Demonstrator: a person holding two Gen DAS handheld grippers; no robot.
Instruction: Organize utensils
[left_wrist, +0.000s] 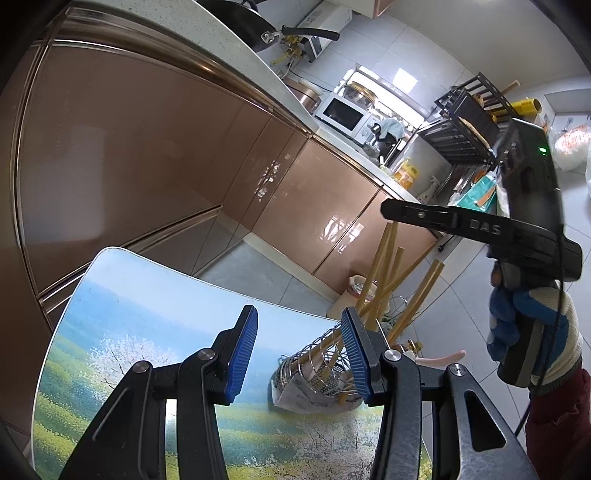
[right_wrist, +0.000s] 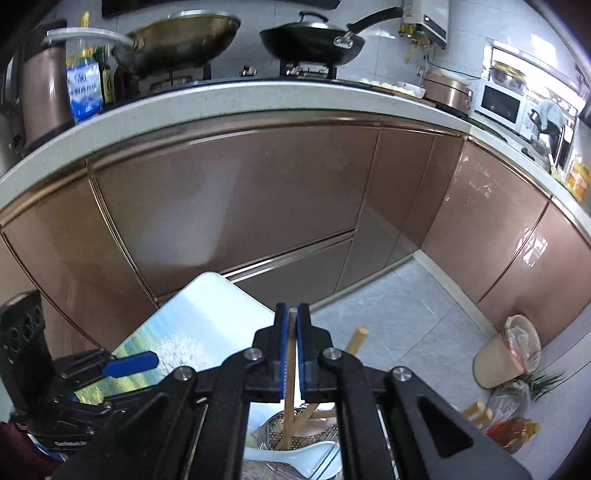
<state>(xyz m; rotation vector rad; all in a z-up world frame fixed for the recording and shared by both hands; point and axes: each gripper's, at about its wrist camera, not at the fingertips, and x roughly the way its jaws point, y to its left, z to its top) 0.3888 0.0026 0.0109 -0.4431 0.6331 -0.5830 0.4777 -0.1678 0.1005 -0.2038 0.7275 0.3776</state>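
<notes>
A metal wire utensil holder (left_wrist: 317, 373) stands on a small table with a landscape picture top (left_wrist: 147, 332), holding several wooden utensils (left_wrist: 384, 273). My left gripper (left_wrist: 299, 354) is open and empty, just left of the holder. My right gripper (right_wrist: 291, 321) is shut on a thin wooden stick (right_wrist: 290, 387) whose lower end sits in the holder (right_wrist: 295, 432). A white spoon (right_wrist: 303, 458) lies in the holder. The right gripper also shows in the left wrist view (left_wrist: 443, 218), above the utensils.
Brown kitchen cabinets (right_wrist: 240, 206) under a white counter (right_wrist: 221, 99) stand behind the table. Pans (right_wrist: 310, 40) sit on the stove. A bin (right_wrist: 506, 354) and bags (right_wrist: 513, 406) stand on the tiled floor at right. A microwave (left_wrist: 343, 114) is far off.
</notes>
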